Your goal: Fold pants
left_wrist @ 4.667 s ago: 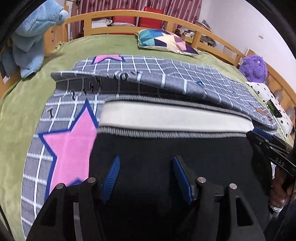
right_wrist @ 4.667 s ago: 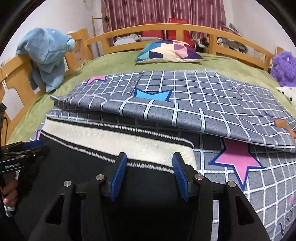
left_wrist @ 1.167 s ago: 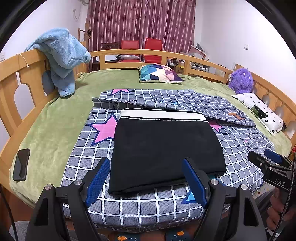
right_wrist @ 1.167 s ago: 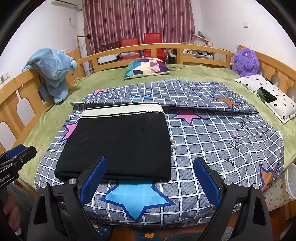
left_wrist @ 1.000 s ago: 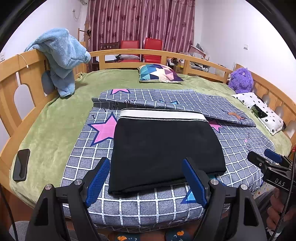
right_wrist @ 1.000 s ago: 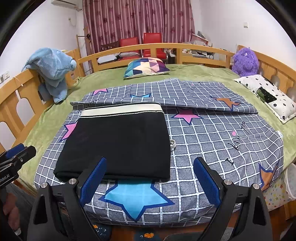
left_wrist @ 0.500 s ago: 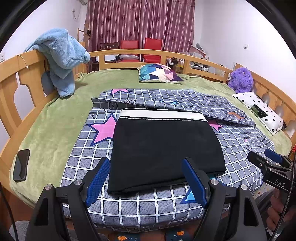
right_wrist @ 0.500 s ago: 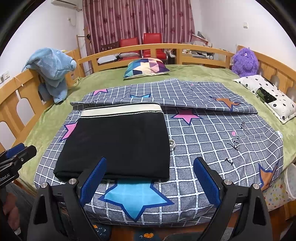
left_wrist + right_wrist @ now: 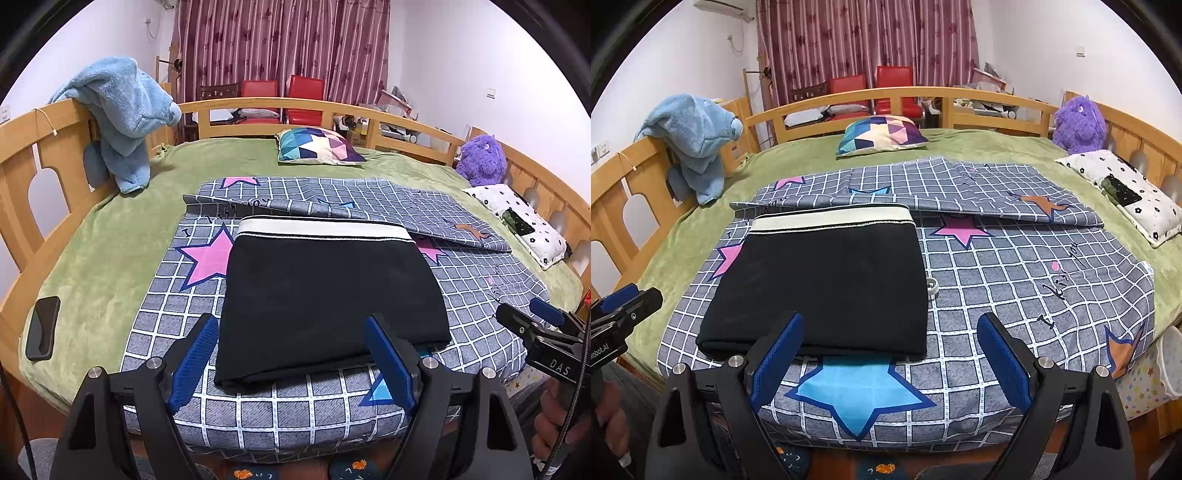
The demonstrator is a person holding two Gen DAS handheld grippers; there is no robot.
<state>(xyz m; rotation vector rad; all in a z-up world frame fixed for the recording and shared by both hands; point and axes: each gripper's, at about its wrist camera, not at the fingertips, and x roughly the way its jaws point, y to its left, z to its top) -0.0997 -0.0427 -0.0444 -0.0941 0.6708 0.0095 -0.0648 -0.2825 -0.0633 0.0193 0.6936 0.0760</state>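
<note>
The black pants (image 9: pixel 325 291) lie folded into a flat rectangle on the grey star-patterned quilt (image 9: pixel 177 306), with the cream waistband (image 9: pixel 321 226) at the far edge. They also show in the right wrist view (image 9: pixel 827 284). My left gripper (image 9: pixel 291 354) is open and empty, held back off the near edge of the bed. My right gripper (image 9: pixel 890 358) is open and empty, also held back, to the right of the pants. Each gripper shows at the edge of the other's view.
A black phone (image 9: pixel 42 326) lies on the green blanket at the left. A blue plush towel (image 9: pixel 122 114) hangs on the wooden rail. A patterned cushion (image 9: pixel 317 146), purple plush toy (image 9: pixel 480 158) and dotted pillow (image 9: pixel 524 221) lie farther back. A small ring (image 9: pixel 931 286) lies beside the pants.
Over the last second nothing has visibly moved. Since 4.7 s ago both grippers have pulled back from the pants and opened wider.
</note>
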